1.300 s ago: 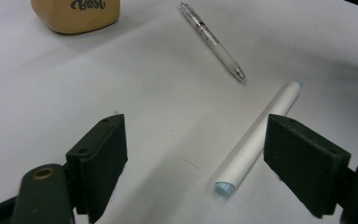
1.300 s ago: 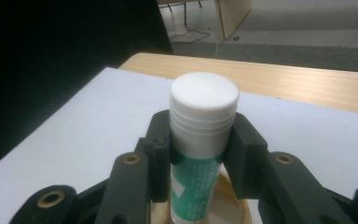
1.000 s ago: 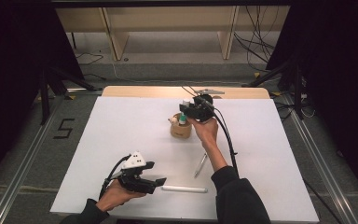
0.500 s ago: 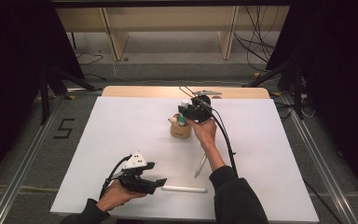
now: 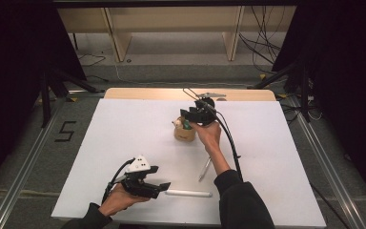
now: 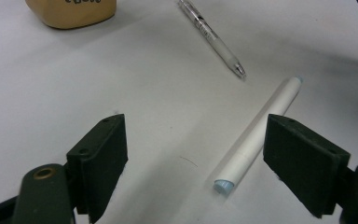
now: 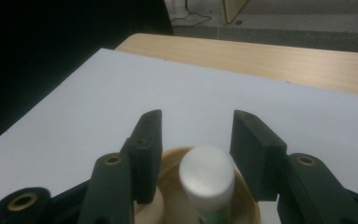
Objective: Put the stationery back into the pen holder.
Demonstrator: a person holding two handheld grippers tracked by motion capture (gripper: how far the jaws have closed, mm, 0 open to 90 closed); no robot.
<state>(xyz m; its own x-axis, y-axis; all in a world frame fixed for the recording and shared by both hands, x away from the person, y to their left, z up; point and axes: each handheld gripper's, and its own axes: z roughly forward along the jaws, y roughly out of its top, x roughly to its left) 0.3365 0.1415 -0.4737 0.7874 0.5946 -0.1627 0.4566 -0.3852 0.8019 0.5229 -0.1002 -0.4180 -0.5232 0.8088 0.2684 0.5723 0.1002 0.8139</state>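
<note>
A tan cup (image 5: 184,134) stands mid-table with a white-capped, green-bodied marker (image 7: 207,179) upright in it. My right gripper (image 5: 187,117) hovers just over the cup; its jaws (image 7: 196,130) are open on either side of the marker's cap and do not pinch it. Near the front edge my left gripper (image 5: 158,187) is held low and open. A white marker (image 6: 261,135) lies flat on the table between its wide-spread jaws, closer to the right one. The same white marker (image 5: 188,193) points right from the gripper's tips.
A clear pen (image 5: 205,169) lies between the cup and the white marker, beside the right forearm. The white table sheet (image 5: 124,129) has a wooden strip (image 5: 147,94) along its far edge. Metal rails and cables lie around the table.
The right gripper has shifted slightly left over the cup. The left gripper and the white marker have not moved.
</note>
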